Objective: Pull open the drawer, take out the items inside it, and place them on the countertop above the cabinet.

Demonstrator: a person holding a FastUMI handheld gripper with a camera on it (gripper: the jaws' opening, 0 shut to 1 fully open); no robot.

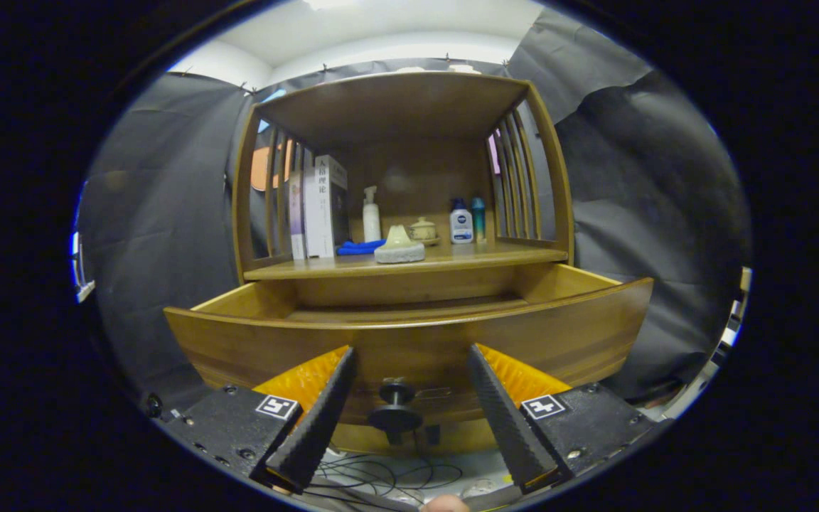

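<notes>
- While the gripper [409, 398] holds its fingers spread, nothing between them, the drawer [409, 334] stands pulled open, its knob [396, 405] just ahead.
- On the countertop [452, 259]: books [324, 206], a blue-labelled bottle [461, 224]; the writing is too small to read.

Dark characters run down the white book [324, 206] spine on the shelf, too small to make out. The blue-capped bottle [461, 226] bears a blurred label. Square coded markers sit on the gripper [411, 352], its fingers spread apart.

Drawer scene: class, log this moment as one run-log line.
drawer: pulled open | tongs: open, knob between them, untouched | countertop: holds books, bottles, cloth
</notes>
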